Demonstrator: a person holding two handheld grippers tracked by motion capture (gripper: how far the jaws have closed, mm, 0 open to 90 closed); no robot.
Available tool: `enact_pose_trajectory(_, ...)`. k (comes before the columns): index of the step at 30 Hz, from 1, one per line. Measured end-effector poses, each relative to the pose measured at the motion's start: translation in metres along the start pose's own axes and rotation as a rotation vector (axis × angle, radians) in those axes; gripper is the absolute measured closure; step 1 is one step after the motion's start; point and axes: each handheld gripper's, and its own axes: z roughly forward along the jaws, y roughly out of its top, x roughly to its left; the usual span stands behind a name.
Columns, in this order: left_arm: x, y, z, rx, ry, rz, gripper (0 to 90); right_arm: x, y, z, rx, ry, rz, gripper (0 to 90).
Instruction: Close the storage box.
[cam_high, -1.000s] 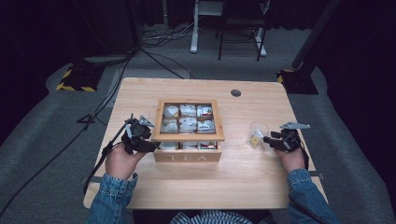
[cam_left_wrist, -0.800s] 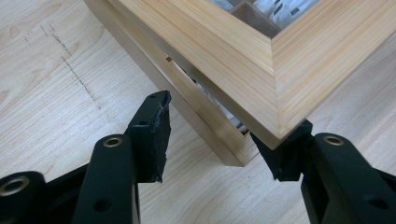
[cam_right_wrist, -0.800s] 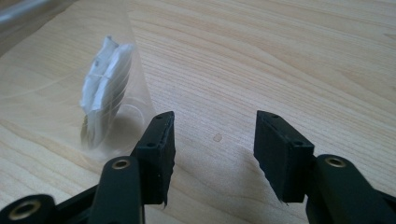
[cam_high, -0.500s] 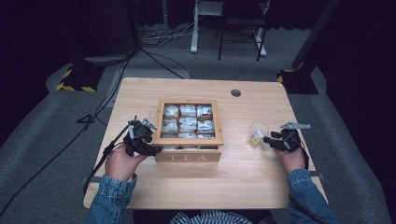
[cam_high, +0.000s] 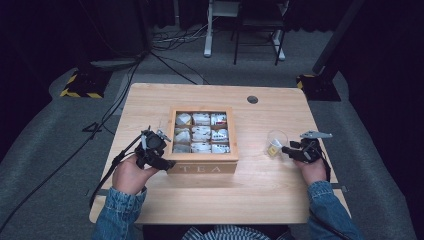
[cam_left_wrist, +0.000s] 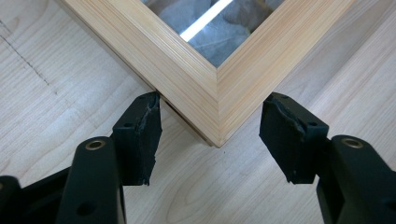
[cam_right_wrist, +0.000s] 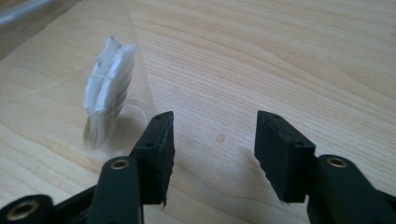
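A wooden tea box (cam_high: 202, 168) marked TEA stands mid-table, its glass-paned lid down over several compartments of tea bags. My left gripper (cam_high: 168, 163) is at the box's front left corner. Its jaws have just been opening, and the lid frame's corner (cam_left_wrist: 205, 84) now sits between the pads (cam_left_wrist: 144, 130) without being pressed. To the right stands a clear plastic cup (cam_high: 276, 141) with a tea bag (cam_high: 273, 149) in it. My right gripper (cam_high: 286, 149) rests just right of the cup, open with nothing between its jaws. In the right gripper view (cam_right_wrist: 214, 119), the tea bag (cam_right_wrist: 105, 93) is left of the jaws.
The light wooden table (cam_high: 260, 195) has a round cable hole (cam_high: 252, 99) near its far edge. A black cable (cam_high: 112, 170) trails from the left gripper over the table's left edge. More cables and metal furniture legs (cam_high: 207, 50) lie on the floor beyond.
The left gripper's jaws look spread wider at the box corner. Both hands, the box and the cup stay in place.
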Motion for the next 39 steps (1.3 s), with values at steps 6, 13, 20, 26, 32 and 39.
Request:
enact_pose_trajectory(6, 0.004, -0.005, -0.018, -0.103, -0.033, -0.023, 34.6, 0.001, 0.000, 0.000, -0.001, 0.002, 0.001, 47.6)
enact_pose_trajectory(13, 0.010, -0.011, -0.036, -0.226, 0.009, -0.049, 32.8, 0.001, 0.001, 0.001, 0.000, 0.001, 0.000, 47.2)
enact_pose_trajectory(20, 0.023, -0.023, -0.051, -0.344, 0.107, -0.071, 30.5, 0.000, 0.000, 0.002, -0.007, -0.003, -0.007, 43.1)
enact_pose_trajectory(26, 0.044, -0.033, -0.046, -0.369, 0.126, -0.136, 31.6, -0.002, -0.003, -0.001, -0.021, 0.002, -0.023, 41.0)
enact_pose_trajectory(32, 0.068, -0.044, -0.034, -0.375, 0.145, -0.207, 32.8, -0.006, -0.007, -0.002, -0.019, -0.009, -0.020, 39.6)
enact_pose_trajectory(39, 0.090, -0.053, -0.013, -0.356, 0.174, -0.246, 32.2, -0.012, -0.012, -0.005, -0.010, -0.031, -0.011, 38.6)
